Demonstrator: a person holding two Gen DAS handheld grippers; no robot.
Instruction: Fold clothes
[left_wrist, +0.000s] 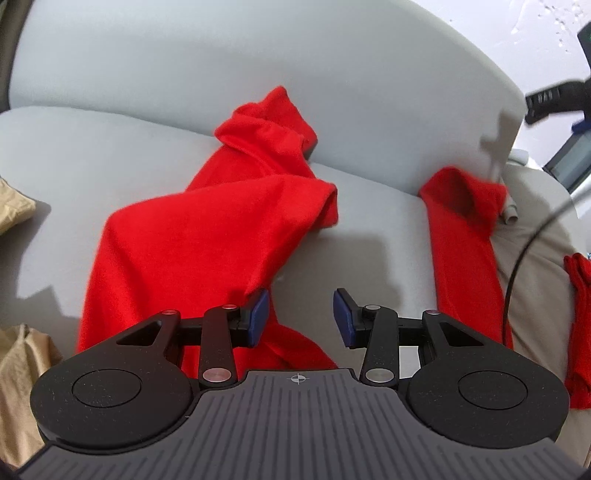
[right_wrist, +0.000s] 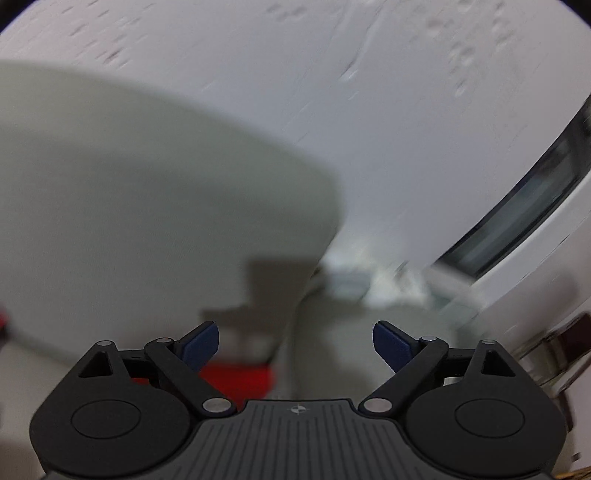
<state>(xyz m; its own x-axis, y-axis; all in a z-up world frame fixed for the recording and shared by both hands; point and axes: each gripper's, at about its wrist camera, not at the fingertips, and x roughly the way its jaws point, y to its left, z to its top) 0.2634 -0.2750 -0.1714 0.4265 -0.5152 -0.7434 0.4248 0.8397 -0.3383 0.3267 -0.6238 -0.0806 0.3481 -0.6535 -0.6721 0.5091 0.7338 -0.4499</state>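
Both grippers (left_wrist: 301, 317) (right_wrist: 295, 345) spread; red garment (left_wrist: 192, 236) crumpled on sofa (left_wrist: 110, 74).

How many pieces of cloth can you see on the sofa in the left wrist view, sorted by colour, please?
Red: 3, the big crumpled garment, a long strip by the backrest, a small piece at the right edge; they may join out of view.
Tan: 2, one at the left edge, one lower left.
Total: 5

- Left wrist view: close above the grey sofa seat (left_wrist: 110, 155), facing its backrest.
- Right wrist view: blurred, facing the white wall (right_wrist: 369, 110).
- Shared: sofa backrest (right_wrist: 129, 184).
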